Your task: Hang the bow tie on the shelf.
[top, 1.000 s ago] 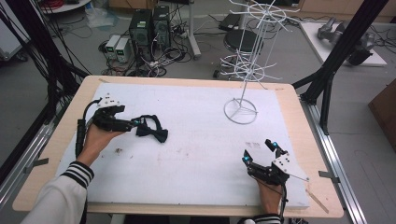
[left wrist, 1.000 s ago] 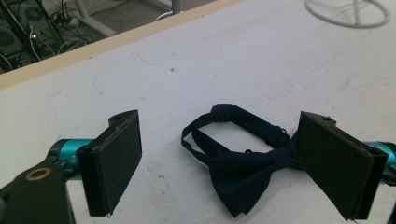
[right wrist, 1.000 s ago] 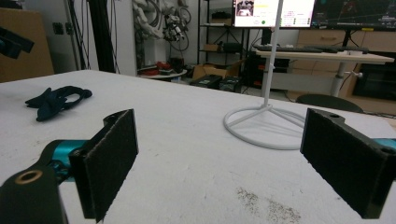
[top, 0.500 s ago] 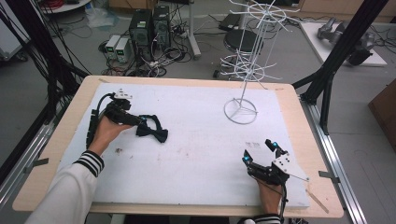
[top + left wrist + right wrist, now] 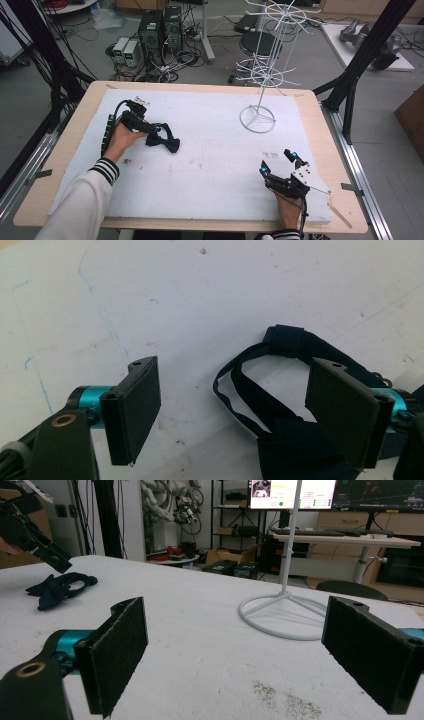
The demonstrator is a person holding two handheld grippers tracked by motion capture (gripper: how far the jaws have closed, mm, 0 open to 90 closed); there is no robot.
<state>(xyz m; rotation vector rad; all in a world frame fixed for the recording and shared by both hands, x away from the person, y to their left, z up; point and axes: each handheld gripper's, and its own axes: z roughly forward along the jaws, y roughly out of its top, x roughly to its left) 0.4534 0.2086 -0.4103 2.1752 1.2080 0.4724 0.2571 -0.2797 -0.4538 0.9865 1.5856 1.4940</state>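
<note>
A dark navy bow tie (image 5: 168, 142) lies on the white foam board (image 5: 215, 165) at the left. My left gripper (image 5: 159, 131) hangs open right over its left end. In the left gripper view the bow tie (image 5: 286, 339) and its strap loop lie between and under the jaws, nearer the right pad (image 5: 340, 410), and the left gripper (image 5: 232, 382) holds nothing. My right gripper (image 5: 276, 162) rests open at the near right of the board. In the right gripper view the right gripper (image 5: 240, 630) is empty, with the bow tie (image 5: 60, 590) far off to the left.
A white wire display stand (image 5: 257, 119) rises from its ring base at the far right of the board, and the stand (image 5: 282, 611) shows ahead in the right gripper view. The wooden table rim (image 5: 320, 105) frames the board. Computers and cables lie on the floor behind.
My left hand has shifted a little to the right and forward, bringing its open jaws closer over the bow tie. The bow tie and the right gripper have stayed put.
</note>
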